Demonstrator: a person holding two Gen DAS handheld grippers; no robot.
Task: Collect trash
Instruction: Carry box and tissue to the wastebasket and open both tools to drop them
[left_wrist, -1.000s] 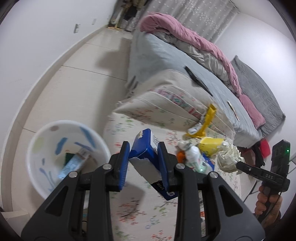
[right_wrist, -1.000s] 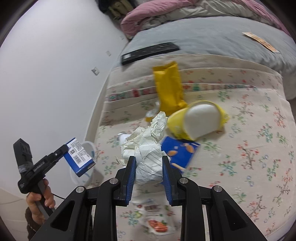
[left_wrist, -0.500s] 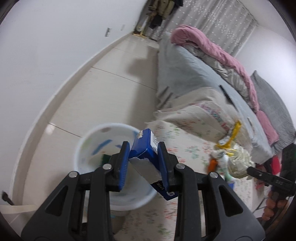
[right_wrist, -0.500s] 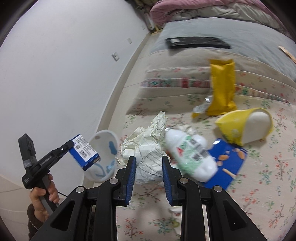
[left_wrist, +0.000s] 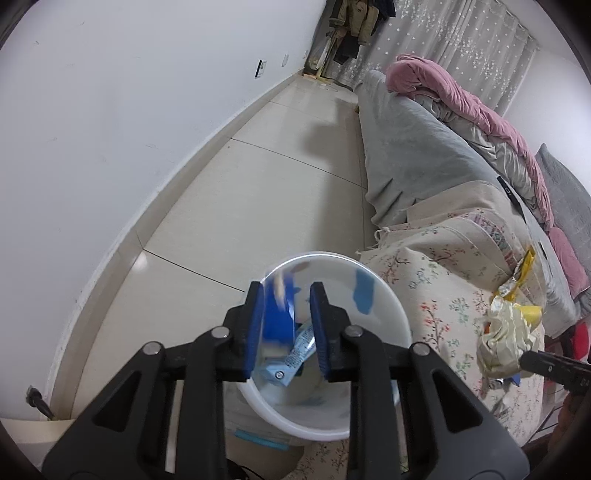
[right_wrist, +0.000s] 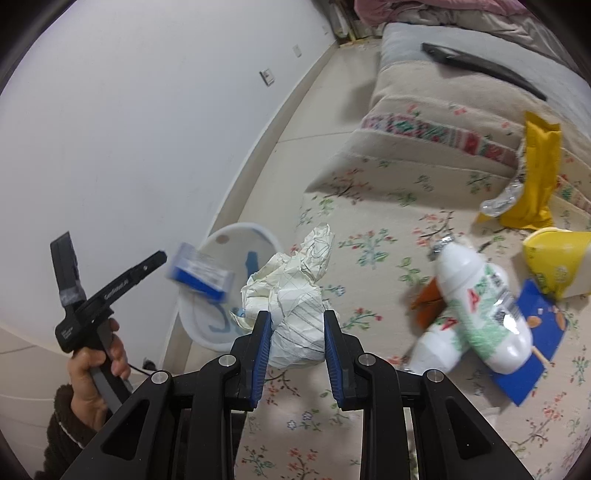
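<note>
Blue box (left_wrist: 276, 318) (blurred) over bin (left_wrist: 388, 332), right gripper (right_wrist: 297, 326) clamping paper (right_wrist: 291, 291)

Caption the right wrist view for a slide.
Right gripper clamps crumpled paper above the bedspread; a blue box is blurred over the white bin.

A bed (left_wrist: 417, 158) with a grey cover and a heaped pink quilt (left_wrist: 472, 107) filled the right of the room. Left of the bed ran pale floor tiles (left_wrist: 258, 192) along a white wall (left_wrist: 110, 110). Beyond the bed's far end hung starred grey curtains (left_wrist: 461, 40) and some coats (left_wrist: 354, 22).
</note>
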